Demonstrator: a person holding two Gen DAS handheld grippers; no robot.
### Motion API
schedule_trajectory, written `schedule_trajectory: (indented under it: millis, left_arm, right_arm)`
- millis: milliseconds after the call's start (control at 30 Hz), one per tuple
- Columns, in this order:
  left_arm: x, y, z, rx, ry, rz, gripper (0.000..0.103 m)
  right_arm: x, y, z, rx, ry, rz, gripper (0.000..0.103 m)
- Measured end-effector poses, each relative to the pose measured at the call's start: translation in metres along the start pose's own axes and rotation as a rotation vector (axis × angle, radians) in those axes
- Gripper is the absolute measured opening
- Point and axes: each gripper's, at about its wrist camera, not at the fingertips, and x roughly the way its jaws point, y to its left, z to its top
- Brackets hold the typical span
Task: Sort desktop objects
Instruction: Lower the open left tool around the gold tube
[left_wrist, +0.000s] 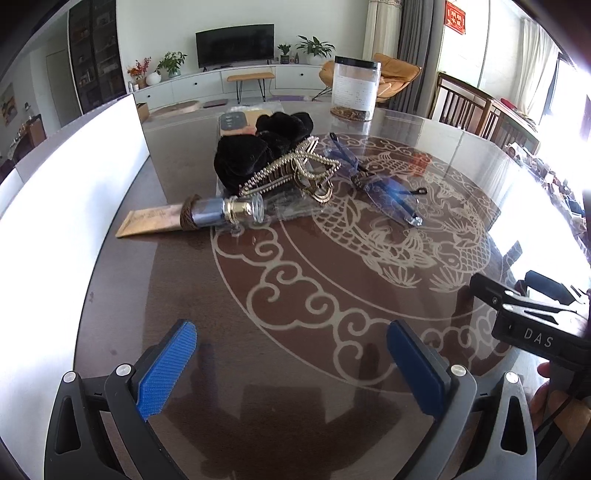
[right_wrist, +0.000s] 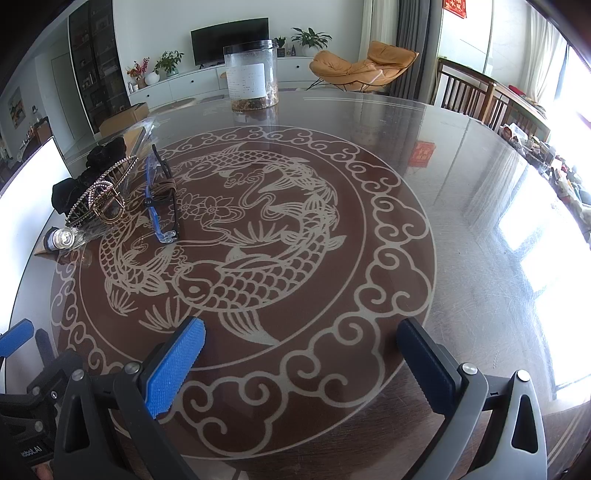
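Glass-topped surface (right_wrist: 461, 177), living room behind. Far left, one heap awaiting sorting: bottle (left_wrist: 225, 214), black fabric (left_wrist: 258, 147), beaded hair clip (left_wrist: 295, 173), blue glasses (left_wrist: 384, 192). My left claw (left_wrist: 291, 365) and right claw (right_wrist: 303, 365): both spread, empty, hovering near.

Hair claw (left_wrist: 291, 173) atop fur scrunchie (left_wrist: 258, 144) — glasses (left_wrist: 384, 188) right, jar (left_wrist: 355, 88) behind.

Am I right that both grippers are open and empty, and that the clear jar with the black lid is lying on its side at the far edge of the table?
Not quite: the clear jar stands upright on the table, as the right wrist view shows. The rest holds: the left gripper and right gripper are both open and empty, and the jar has a black lid and sits at the far edge.
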Motion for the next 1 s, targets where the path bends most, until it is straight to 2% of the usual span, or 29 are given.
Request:
schedule_trajectory:
  millis: [100, 167, 267, 367, 467, 600, 800, 1000]
  left_arm:
    - [-0.006, 0.015, 0.03, -0.041, -0.044, 0.024, 0.103]
    - [-0.004, 0.027, 0.051, -0.106, -0.059, 0.031, 0.103]
    - [0.007, 0.044, 0.072, -0.219, -0.053, 0.093, 0.103]
    - [0.024, 0.057, 0.075, -0.326, -0.014, 0.156, 0.103]
    - [0.043, 0.061, 0.068, -0.372, 0.05, 0.192, 0.103]
    - [0.051, 0.066, 0.062, -0.446, 0.059, 0.19, 0.103]
    - [0.06, 0.066, 0.066, -0.471, 0.086, 0.207, 0.103]
    - [0.062, 0.055, 0.067, -0.379, 0.117, 0.238, 0.103]
  right_arm:
    - [0.0, 0.0, 0.0, 0.0, 0.0, 0.0, 0.103]
    - [0.0, 0.0, 0.0, 0.0, 0.0, 0.0, 0.103]
    - [0.0, 0.0, 0.0, 0.0, 0.0, 0.0, 0.103]
    - [0.0, 0.0, 0.0, 0.0, 0.0, 0.0, 0.103]
    - [0.0, 0.0, 0.0, 0.0, 0.0, 0.0, 0.103]
    - [0.0, 0.0, 0.0, 0.0, 0.0, 0.0, 0.103]
    - [0.0, 0.0, 0.0, 0.0, 0.0, 0.0, 0.103]
    - [0.0, 0.0, 0.0, 0.0, 0.0, 0.0, 0.103]
